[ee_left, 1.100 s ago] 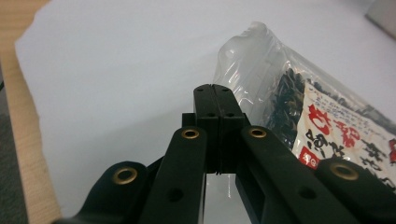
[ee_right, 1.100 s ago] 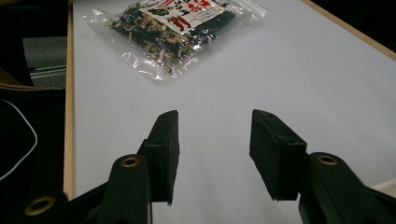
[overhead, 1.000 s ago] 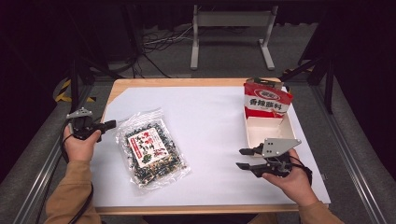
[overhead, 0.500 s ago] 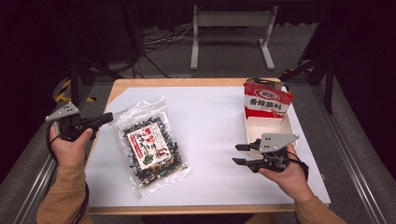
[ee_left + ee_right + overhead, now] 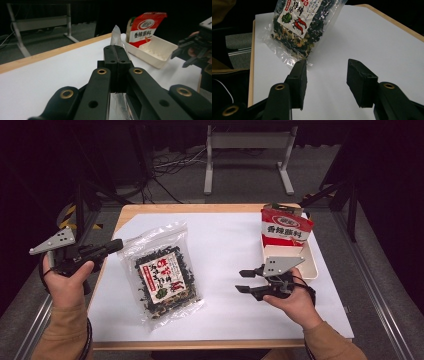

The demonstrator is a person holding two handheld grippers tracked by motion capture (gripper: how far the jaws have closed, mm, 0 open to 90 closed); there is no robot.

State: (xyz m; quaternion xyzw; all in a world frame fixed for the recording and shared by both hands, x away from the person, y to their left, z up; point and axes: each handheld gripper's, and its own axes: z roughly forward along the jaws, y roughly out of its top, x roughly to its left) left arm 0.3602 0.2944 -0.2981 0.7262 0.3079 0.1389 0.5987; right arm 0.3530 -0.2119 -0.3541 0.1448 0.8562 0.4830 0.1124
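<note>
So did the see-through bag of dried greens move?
Yes. The left gripper, shut on the bag, has lifted its top left corner off the table; the bottom end has stayed down.

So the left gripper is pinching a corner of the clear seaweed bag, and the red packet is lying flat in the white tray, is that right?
Not quite. The red packet stands upright in the white tray, as the high view shows. The rest holds: the left gripper is shut on a corner of the clear seaweed bag.
</note>
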